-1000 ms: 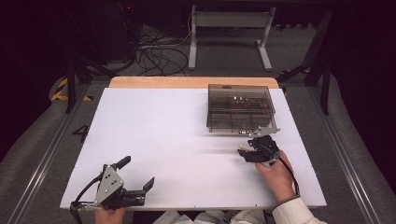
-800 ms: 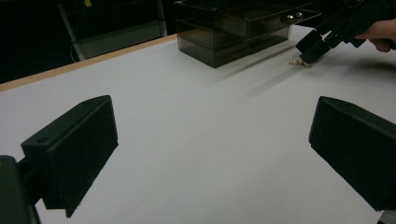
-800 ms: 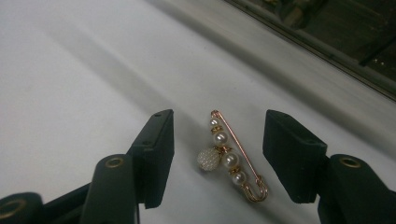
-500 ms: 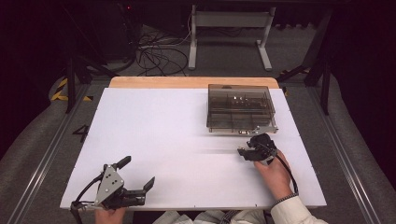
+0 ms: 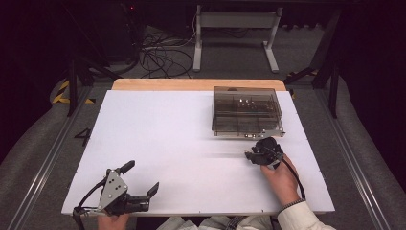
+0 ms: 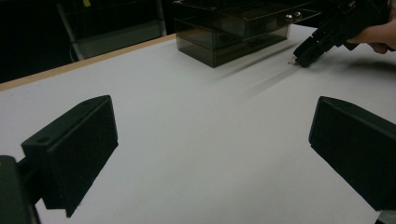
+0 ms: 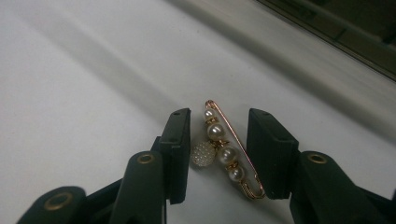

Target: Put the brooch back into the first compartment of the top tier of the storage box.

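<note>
- The right gripper [image 7: 218, 154] has just been closing its fingers [image 7: 177, 144] around a pearl brooch pin [image 7: 229, 151]; compared with a second ago, they stand noticeably narrower.
- In the right gripper view the pin lies between the two fingers, but a sliver of counter seems to show on each side, so I judge they bracket it without pressing yet.
- That suggests a pickup is about to be completed: a little more closing should clamp it.
- The pin lies flat on the white counter [image 5: 191, 143], near the right edge and just in front of the smoky clear drawer box [image 5: 246, 112].
- Its long axis runs between the fingers, roughly along the gripper's own line, slightly slanted; the hinged end is nearer the camera, the other end away towards the box. A round beaded charm bulges out towards one finger.
- The left gripper [image 5: 139, 184] rests at the counter's near left corner, fingers [image 6: 74, 140] spread wide and holding nothing, well apart from the pin; it has not moved.
</note>
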`<state>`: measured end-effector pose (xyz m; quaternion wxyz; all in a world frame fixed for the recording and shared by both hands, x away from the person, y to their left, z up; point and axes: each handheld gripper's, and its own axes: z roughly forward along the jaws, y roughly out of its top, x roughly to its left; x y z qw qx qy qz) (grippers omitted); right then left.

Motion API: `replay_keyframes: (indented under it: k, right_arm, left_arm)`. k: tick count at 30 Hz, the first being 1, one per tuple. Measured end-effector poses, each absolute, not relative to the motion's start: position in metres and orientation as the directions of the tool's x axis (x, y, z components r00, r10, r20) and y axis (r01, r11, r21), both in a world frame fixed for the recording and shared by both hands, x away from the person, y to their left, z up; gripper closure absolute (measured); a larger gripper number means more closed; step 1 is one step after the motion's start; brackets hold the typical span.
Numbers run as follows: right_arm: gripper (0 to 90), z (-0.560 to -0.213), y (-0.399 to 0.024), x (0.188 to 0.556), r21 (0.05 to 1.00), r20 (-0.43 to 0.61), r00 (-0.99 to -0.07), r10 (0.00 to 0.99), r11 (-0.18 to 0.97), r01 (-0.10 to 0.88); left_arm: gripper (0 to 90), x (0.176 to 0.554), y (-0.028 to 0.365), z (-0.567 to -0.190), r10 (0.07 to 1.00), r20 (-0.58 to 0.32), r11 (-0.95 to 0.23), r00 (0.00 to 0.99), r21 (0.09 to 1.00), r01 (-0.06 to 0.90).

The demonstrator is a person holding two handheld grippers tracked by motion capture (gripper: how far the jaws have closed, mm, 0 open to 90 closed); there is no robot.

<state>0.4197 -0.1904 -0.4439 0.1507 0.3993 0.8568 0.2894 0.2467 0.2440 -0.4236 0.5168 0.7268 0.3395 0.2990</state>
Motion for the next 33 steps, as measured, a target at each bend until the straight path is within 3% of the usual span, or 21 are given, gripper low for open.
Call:
replay_keyframes:
  k: [12,14,33]
  right_arm:
    - [70.6,-0.443,-0.191,0.419,0.612,-0.031,-0.634,0.773,0.516,0.600]
    - [78.9,-0.443,-0.191,0.419,0.609,-0.033,-0.640,0.767,0.523,0.596]
    - [79.3,-0.433,-0.191,0.410,0.639,-0.057,-0.642,0.765,0.522,0.565]
  left_arm:
    - [1.9,0.246,0.244,-0.423,0.801,0.089,-0.239,0.592,0.954,0.180]
    - [1.9,0.246,0.244,-0.423,0.801,0.089,-0.239,0.592,0.954,0.180]
    - [1.9,0.246,0.244,-0.423,0.802,0.086,-0.236,0.591,0.955,0.181]
